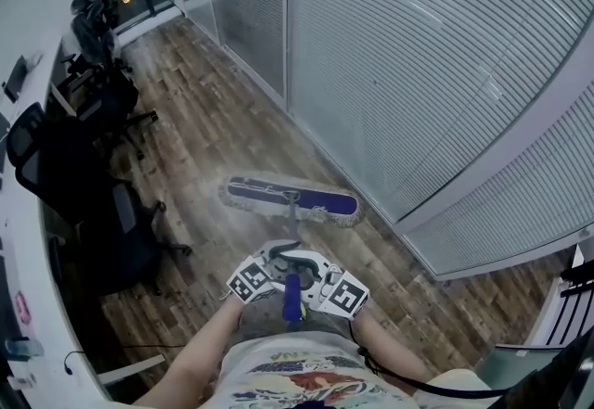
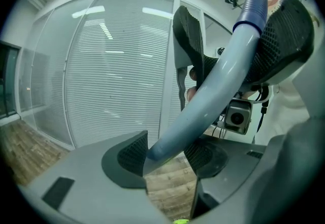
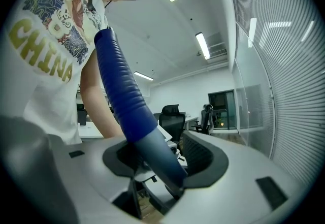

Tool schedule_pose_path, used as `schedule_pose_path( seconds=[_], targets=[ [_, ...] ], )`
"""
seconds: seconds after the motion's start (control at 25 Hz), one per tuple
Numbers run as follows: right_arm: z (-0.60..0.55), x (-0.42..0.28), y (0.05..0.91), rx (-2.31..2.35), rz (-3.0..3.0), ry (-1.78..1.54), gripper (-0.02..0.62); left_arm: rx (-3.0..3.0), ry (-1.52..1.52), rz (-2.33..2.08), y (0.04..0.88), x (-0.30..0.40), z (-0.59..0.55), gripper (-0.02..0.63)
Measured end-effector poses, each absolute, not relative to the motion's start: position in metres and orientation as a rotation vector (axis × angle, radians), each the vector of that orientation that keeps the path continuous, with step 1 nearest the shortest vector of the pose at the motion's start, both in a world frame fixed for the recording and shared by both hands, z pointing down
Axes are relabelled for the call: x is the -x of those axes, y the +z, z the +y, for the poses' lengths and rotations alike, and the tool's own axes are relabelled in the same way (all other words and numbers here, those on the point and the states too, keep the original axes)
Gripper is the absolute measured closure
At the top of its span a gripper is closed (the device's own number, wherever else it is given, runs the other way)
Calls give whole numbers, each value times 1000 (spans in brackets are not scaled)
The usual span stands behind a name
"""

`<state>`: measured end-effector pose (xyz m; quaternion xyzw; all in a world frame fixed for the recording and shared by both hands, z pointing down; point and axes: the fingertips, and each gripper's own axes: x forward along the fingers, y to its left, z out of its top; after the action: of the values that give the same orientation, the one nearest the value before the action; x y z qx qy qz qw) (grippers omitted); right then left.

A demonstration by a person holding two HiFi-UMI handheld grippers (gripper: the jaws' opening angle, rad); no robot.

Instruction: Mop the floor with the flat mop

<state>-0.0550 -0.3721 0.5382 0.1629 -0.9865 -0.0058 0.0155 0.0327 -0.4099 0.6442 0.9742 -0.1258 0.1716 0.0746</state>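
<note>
Both claws are closed on the flat mop's handle (image 2: 205, 93): the left claw (image 2: 167, 154) takes the grey-blue shaft, and the right claw (image 3: 165, 159) takes the dark blue grip just above it. The mop head (image 1: 290, 198) lies flat on the floor (image 1: 209, 120), ahead of and below the claws. Its far-right end is close to the glass partition (image 1: 418, 73), so a wide sweep could knock it. The round shaft may also twist between the pads, which would tip the head onto an edge.

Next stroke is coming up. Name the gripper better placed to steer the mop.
Left, probably. Both grippers clamp the handle, but the left gripper holds it lower, nearer the mop head; the right gripper sits up at the blue grip, better for pushing.
</note>
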Motion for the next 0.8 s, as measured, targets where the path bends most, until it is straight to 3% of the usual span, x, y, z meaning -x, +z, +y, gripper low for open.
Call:
schedule_pose_path(
  seconds=[0.32,0.8],
  targets=[
    [-312,79,538,-492,-3046,15,385,-2939,523,-408,643,-7,-352,411],
    [-131,167,551,-428,-2999,-46,385,-2930,457,-456,649,79,-174,411]
  ],
)
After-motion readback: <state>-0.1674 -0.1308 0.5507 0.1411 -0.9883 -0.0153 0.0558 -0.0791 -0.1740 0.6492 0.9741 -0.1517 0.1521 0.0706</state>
